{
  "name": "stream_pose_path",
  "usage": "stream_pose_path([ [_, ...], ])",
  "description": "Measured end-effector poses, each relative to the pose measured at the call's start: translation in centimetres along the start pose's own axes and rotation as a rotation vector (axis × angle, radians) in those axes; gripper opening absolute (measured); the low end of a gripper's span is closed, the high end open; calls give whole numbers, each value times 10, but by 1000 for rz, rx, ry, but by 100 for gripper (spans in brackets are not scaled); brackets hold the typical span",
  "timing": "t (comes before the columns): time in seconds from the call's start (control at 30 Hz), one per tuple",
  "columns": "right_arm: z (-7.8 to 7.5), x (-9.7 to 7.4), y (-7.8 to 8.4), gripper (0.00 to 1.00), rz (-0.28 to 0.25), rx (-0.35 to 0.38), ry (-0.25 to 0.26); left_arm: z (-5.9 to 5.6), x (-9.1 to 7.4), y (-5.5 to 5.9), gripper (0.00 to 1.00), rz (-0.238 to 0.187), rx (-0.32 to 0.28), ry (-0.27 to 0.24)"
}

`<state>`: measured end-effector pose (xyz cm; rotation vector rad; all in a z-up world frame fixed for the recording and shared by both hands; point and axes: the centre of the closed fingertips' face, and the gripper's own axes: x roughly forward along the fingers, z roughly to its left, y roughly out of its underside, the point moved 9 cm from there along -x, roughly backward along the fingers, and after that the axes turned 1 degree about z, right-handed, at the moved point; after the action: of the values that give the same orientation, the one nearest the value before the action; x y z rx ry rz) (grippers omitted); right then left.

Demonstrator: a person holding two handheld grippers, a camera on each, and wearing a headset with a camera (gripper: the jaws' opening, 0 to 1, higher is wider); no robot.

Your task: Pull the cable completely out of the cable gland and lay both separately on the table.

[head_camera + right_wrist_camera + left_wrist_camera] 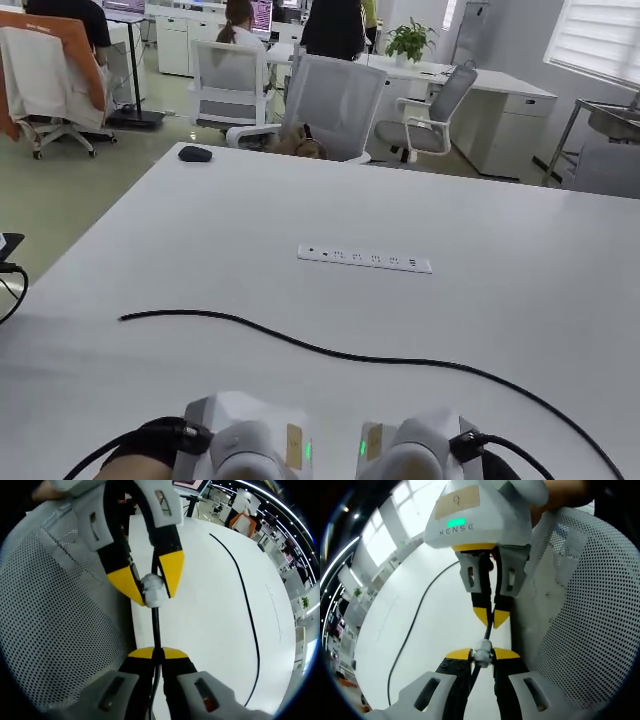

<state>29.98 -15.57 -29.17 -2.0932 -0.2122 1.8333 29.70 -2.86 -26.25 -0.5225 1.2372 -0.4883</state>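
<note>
1. Left gripper view. Can see the left gripper at the bottom middle, with yellow-tipped fingers pinching the small white cable gland. Just above it, reaching down from the top, the right gripper, with fingers pressed onto the black cable. Cable going through the gland and on down between the left fingers. More cable curving over the white bench on the left. Mesh chair full of little holes on the right.
2. Right gripper view. Right gripper at the bottom middle, fingers squeezed together on the cable. Higher up, the left gripper reaching in from the top, with the gland held between its yellow fingers. Gland near the right fingers, not touching them. Rest of the cable in a long curve on the bench at the right.
3. Head view. White tops of both grippers at the bottom edge. Cannot tell which is which, and cannot tell about the fingers from here. Long cable lying across the bench from middle left to lower right. White power strip above it in the middle. Dark mouse at the upper left. Office chair behind the bench.
</note>
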Motion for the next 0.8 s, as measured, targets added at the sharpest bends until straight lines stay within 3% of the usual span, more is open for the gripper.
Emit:
stream_pose_path([
  [0.3,-5,1,9,3,63,21,25,4,-2,1,17,3,-12,-20],
  [0.43,-4,0,8,3,58,5,27,4,-2,0,17,1,-10,-23],
  [0.47,-4,0,5,7,36,2,24,4,-2,0,17,0,-11,-22],
  [0.53,-3,-1,-5,15,-59,49,-5,3,-1,0,17,-2,-10,-15],
  [0.63,-2,-8,-18,20,-161,15,9,1,0,-1,17,-1,1,-10],
  [0.8,1,-10,-22,15,-191,3,1,0,-1,-4,17,-27,5,-4],
])
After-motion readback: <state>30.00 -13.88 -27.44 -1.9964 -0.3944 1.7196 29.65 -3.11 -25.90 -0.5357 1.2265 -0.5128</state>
